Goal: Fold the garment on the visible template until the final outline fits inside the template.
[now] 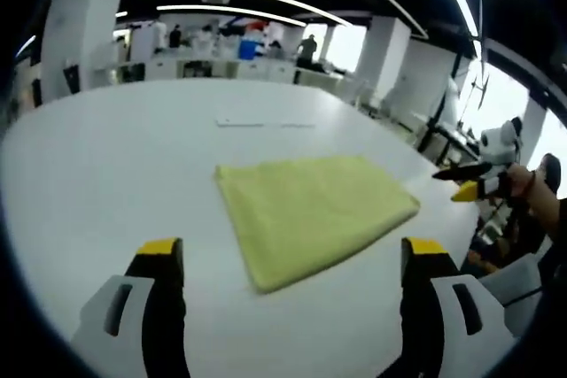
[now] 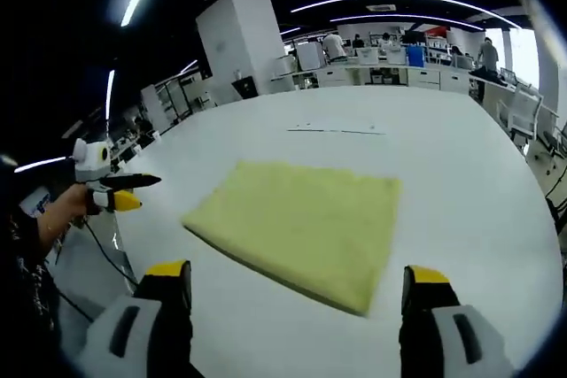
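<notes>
One yellow-green garment (image 1: 312, 213) is seen, folded into a flat rectangle on the white table (image 1: 106, 157), with two grippers held above the near edge and a faint thin line (image 2: 337, 130), possibly part of the template, marked on the table beyond the cloth. In the left gripper view the long axis of the cloth runs from near to far right, a corner pointing towards the camera; it lies ahead of the left gripper (image 1: 288, 258), apart from the widely spread jaws. In the right gripper view it lies ahead of the right gripper (image 2: 297, 281), whose jaws are likewise spread wide and empty.
</notes>
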